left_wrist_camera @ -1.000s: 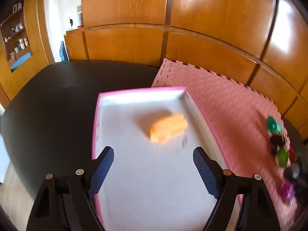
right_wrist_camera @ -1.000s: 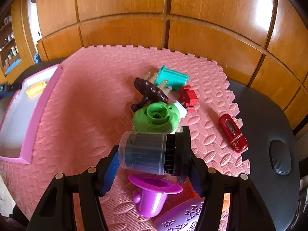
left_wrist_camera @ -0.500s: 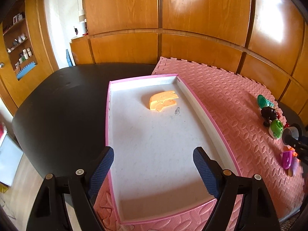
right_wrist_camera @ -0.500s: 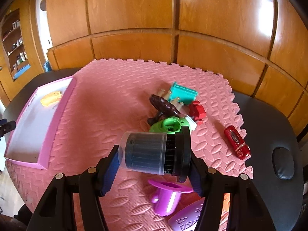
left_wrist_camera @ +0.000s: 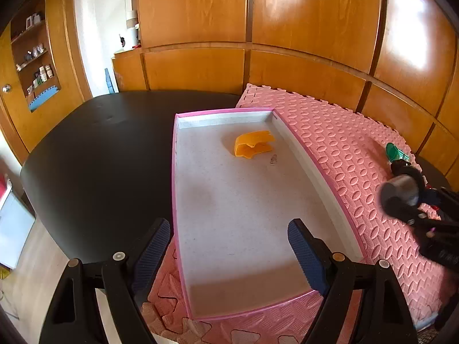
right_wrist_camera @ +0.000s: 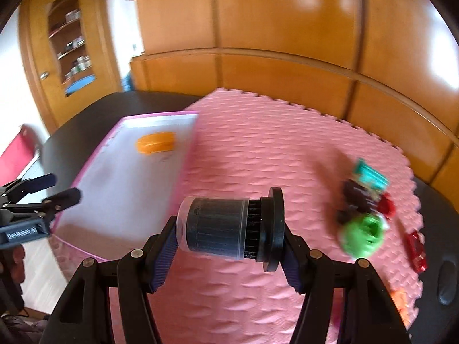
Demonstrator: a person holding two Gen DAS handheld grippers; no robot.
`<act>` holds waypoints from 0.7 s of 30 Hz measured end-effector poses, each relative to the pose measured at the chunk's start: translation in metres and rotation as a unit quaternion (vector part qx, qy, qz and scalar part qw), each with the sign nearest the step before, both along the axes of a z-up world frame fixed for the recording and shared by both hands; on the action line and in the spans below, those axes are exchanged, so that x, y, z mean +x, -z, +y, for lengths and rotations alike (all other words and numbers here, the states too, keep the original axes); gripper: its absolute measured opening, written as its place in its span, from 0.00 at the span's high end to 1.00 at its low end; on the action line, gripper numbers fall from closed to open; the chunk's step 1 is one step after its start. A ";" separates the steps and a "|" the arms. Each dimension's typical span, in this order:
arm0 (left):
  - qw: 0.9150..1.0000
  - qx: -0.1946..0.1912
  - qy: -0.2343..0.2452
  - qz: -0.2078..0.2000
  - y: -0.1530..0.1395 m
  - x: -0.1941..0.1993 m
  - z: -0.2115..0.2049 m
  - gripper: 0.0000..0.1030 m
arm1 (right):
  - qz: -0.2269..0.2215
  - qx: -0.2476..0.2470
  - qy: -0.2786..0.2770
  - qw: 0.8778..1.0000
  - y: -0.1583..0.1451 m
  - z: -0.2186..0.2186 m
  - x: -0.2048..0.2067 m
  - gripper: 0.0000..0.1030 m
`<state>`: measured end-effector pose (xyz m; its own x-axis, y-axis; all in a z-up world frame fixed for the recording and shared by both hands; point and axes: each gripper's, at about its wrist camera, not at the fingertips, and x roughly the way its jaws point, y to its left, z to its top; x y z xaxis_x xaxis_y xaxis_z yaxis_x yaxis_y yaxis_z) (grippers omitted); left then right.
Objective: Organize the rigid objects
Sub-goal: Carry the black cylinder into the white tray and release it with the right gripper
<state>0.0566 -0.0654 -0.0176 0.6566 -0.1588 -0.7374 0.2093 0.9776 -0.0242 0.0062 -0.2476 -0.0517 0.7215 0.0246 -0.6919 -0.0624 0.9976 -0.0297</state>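
My right gripper (right_wrist_camera: 229, 240) is shut on a black cylinder with a clear cap (right_wrist_camera: 226, 229), held sideways above the pink foam mat (right_wrist_camera: 272, 149). The cylinder also shows at the right of the left wrist view (left_wrist_camera: 401, 192). My left gripper (left_wrist_camera: 229, 249) is open and empty over the near end of the pink-rimmed tray (left_wrist_camera: 179, 200); it shows in the right wrist view (right_wrist_camera: 51, 192). An orange piece (left_wrist_camera: 252, 144) lies in the tray's far part, also in the right wrist view (right_wrist_camera: 156, 142).
A cluster of toys lies on the mat's right side: a teal piece (right_wrist_camera: 370, 175), a dark brown piece (right_wrist_camera: 355, 197), a green round piece (right_wrist_camera: 361, 236) and red pieces (right_wrist_camera: 416, 250). The black table (left_wrist_camera: 100, 149) extends left of the tray. Wooden panels stand behind.
My right gripper has carried the cylinder left, toward the tray, away from the toy cluster. My left gripper has pulled back from the orange piece toward the tray's near end.
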 end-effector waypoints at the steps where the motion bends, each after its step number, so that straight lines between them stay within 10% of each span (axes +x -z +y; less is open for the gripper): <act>1: 1.000 -0.002 -0.002 -0.001 0.000 0.000 0.002 0.18 | 0.003 -0.001 -0.012 1.000 0.001 0.009 0.005 0.38; 21: 0.997 -0.036 -0.072 0.013 0.007 0.003 0.060 0.18 | 0.085 -0.037 -0.074 0.993 0.040 0.095 0.138 0.37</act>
<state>0.0596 -0.0050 -0.0248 0.6576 -0.1170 -0.7442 0.0644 0.9930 -0.0992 0.1438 -0.1526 -0.0921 0.5858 0.0663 -0.8078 -0.2178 0.9729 -0.0781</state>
